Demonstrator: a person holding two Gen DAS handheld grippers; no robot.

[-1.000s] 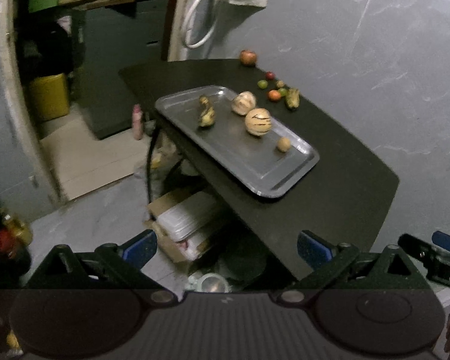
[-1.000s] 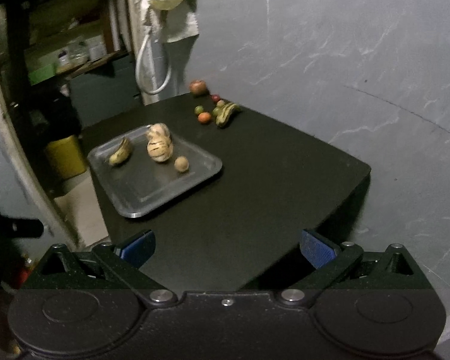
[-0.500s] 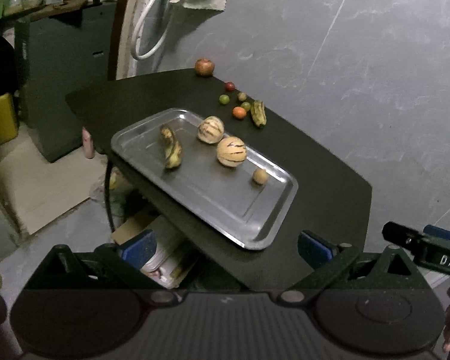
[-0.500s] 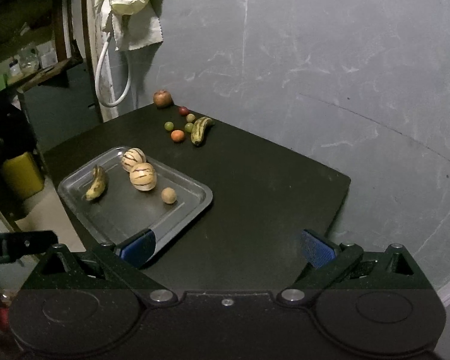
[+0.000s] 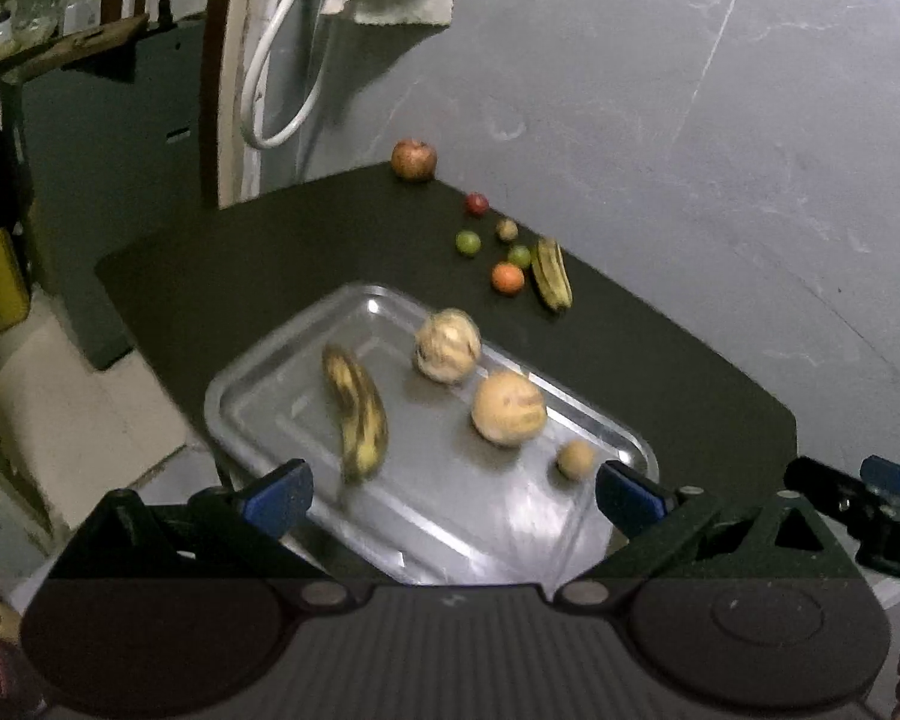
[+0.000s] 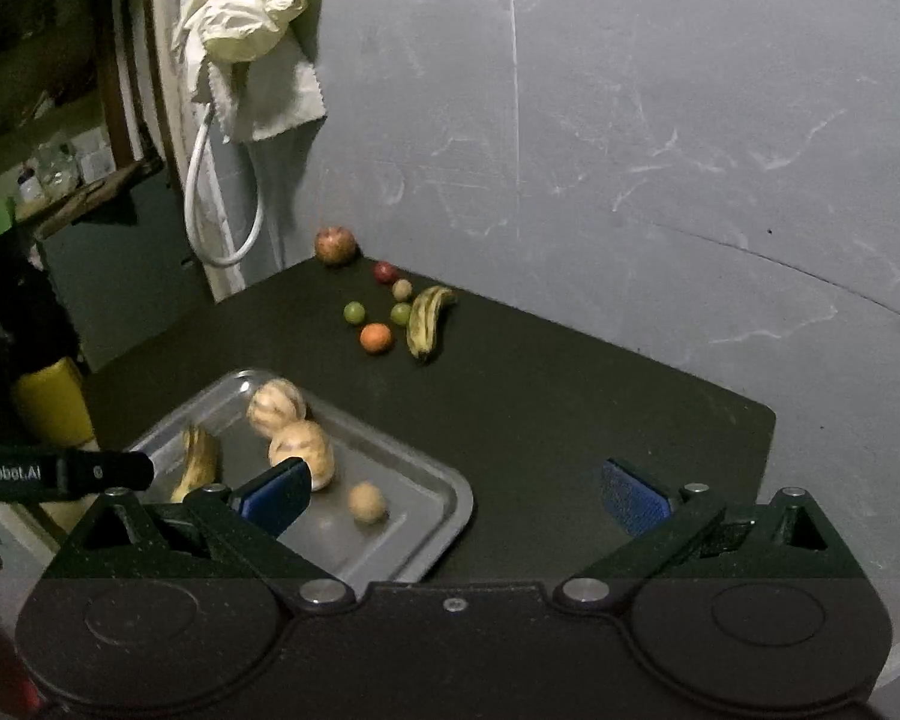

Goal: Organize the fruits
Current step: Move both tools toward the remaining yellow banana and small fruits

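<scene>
A metal tray (image 5: 258, 396) (image 6: 426, 534) lies on a black table (image 5: 660, 372) (image 6: 540, 396). It holds a banana (image 5: 357, 414), two striped round melons (image 5: 448, 346) (image 5: 508, 408) and a small brown fruit (image 5: 575, 459). At the table's far corner lie an apple (image 6: 335, 244), a second banana (image 6: 424, 320), an orange fruit (image 6: 375, 337) and several small green, red and brown fruits. My left gripper (image 5: 450, 495) is open and empty above the tray's near end. My right gripper (image 6: 453, 495) is open and empty over the near table edge.
A grey wall (image 6: 630, 120) backs the table. A cloth (image 6: 252, 42) and a white hose (image 6: 222, 198) hang by a door frame at the left. A yellow container (image 6: 51, 402) stands on the floor left of the table.
Both grippers have moved forward toward the table; the tray and fruits loom larger. The fruits have not shifted. Both jaws stay open.
</scene>
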